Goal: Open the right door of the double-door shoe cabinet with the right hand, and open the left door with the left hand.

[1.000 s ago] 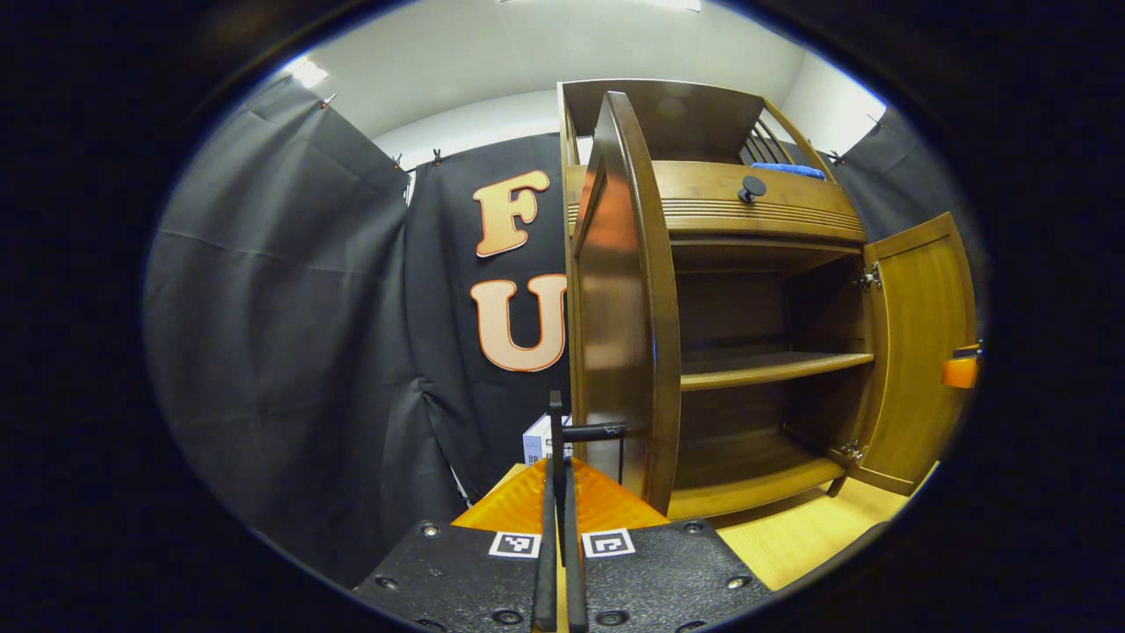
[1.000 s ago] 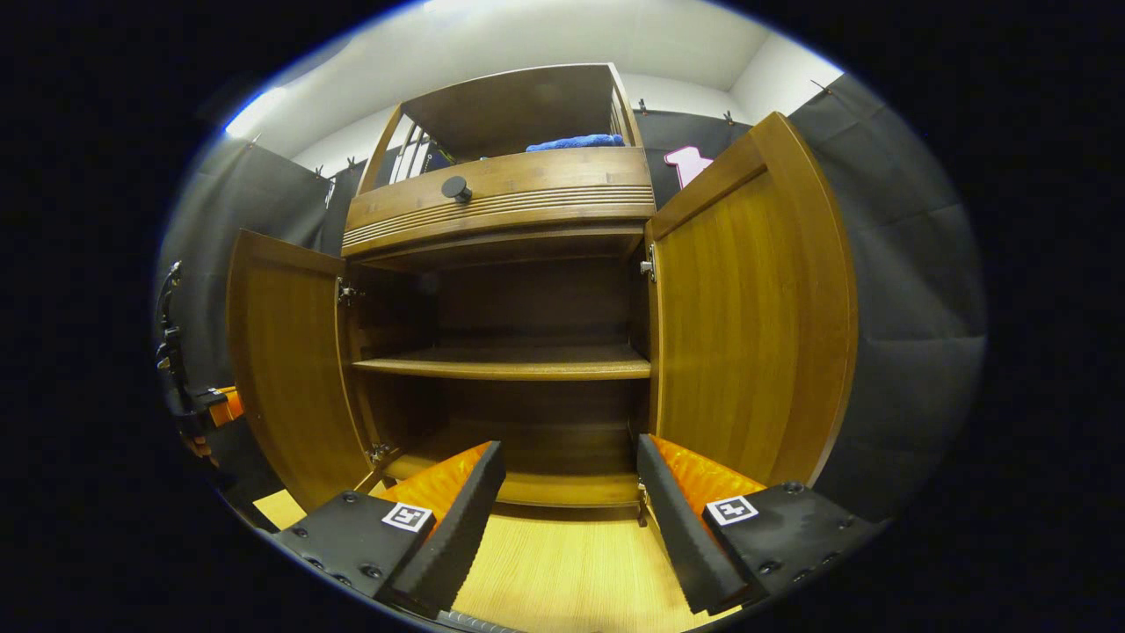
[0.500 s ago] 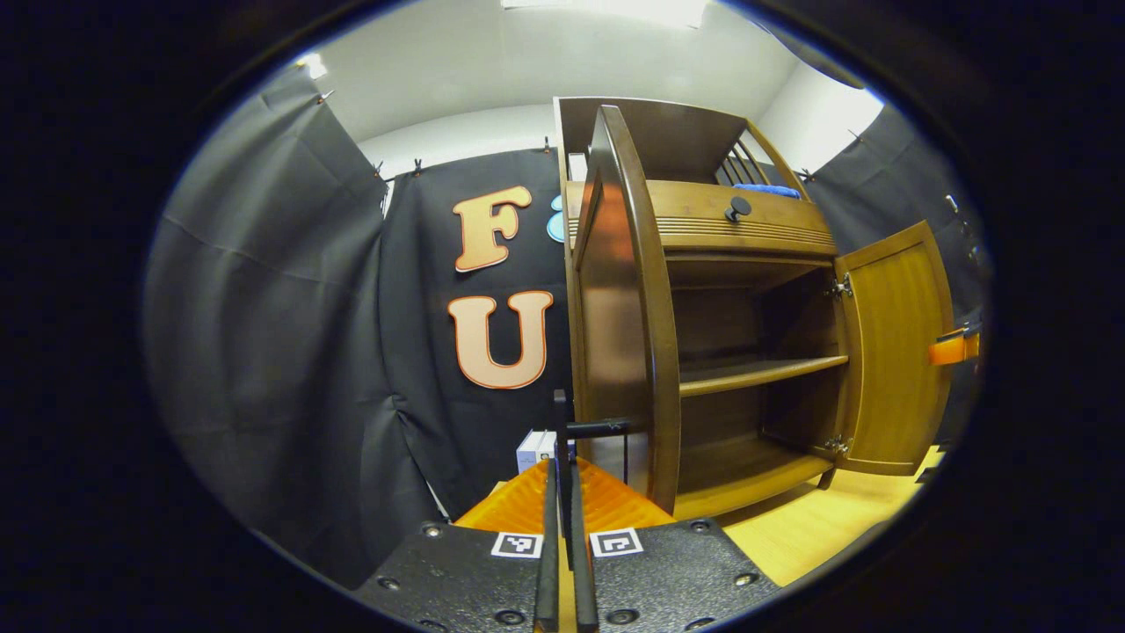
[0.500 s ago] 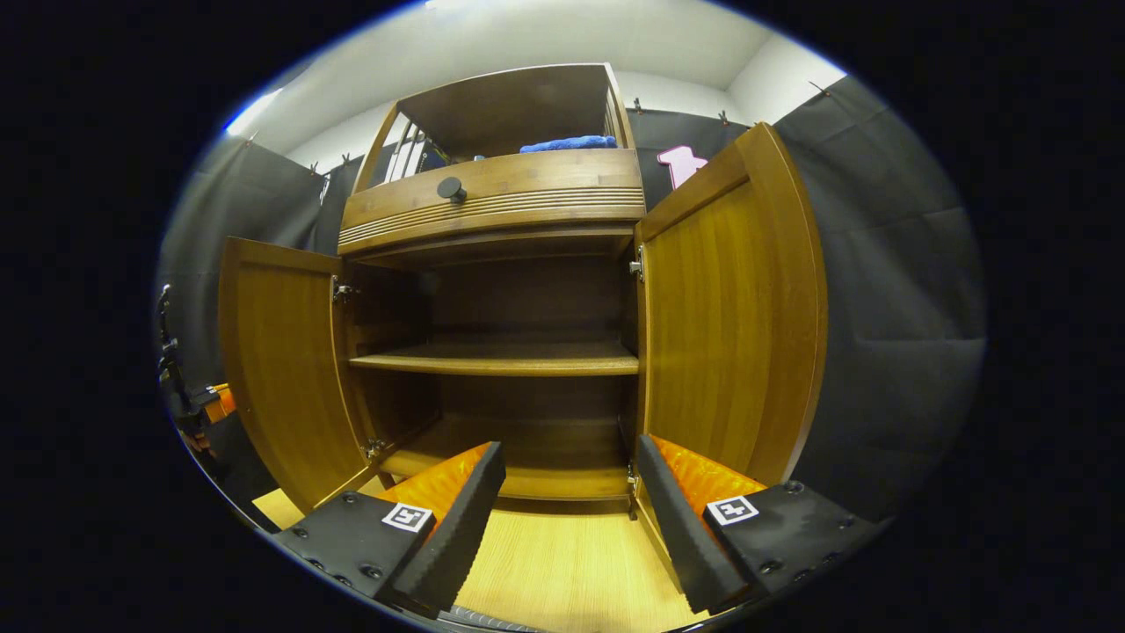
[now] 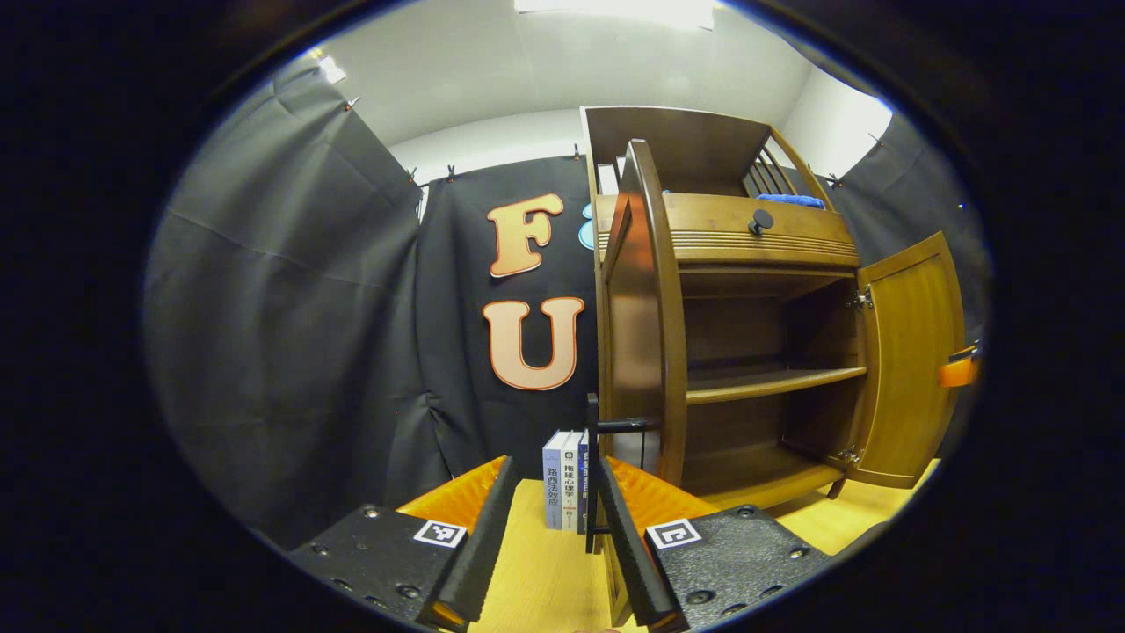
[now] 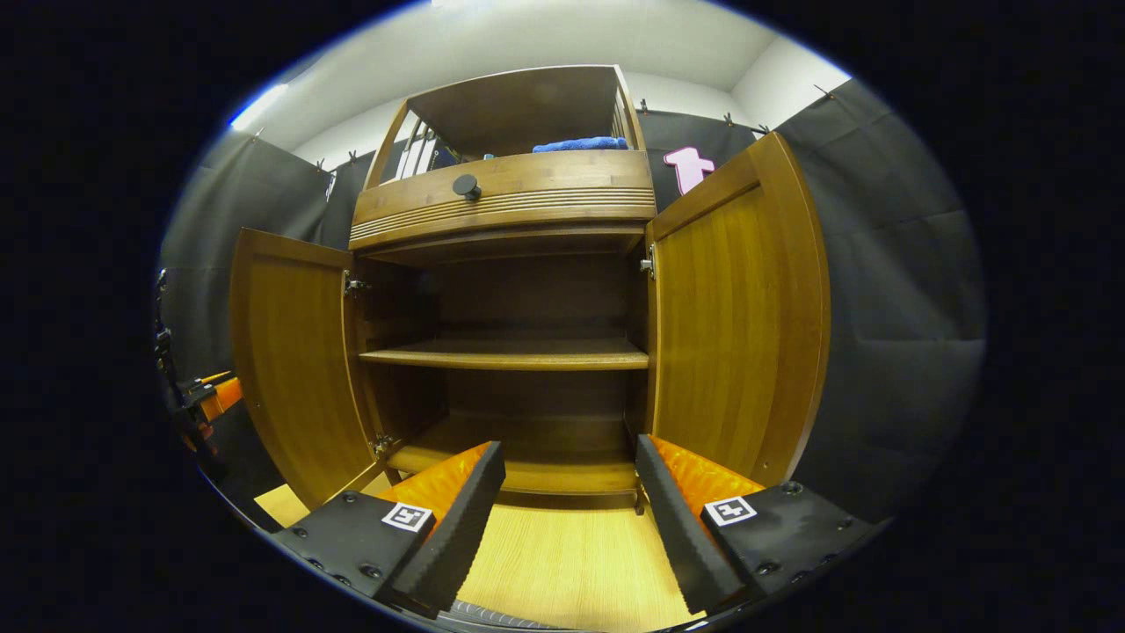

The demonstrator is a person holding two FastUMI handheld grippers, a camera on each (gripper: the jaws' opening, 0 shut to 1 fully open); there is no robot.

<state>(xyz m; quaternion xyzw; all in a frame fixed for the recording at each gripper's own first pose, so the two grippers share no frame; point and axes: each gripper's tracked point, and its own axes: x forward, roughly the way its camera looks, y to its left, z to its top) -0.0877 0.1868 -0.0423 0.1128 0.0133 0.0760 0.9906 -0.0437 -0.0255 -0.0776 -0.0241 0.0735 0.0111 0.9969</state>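
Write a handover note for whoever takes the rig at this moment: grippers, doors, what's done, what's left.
Left gripper: open, holding nothing; the left door's handle stands between its fingers, unclamped.
Right gripper: open, holding nothing, facing the cabinet from the front.
Left door: swung wide open.
Right door: swung wide open.
Inside: one shelf, bare.
Done: both doors are open.
Left: probably nothing but drawing the left gripper back clear of the handle.
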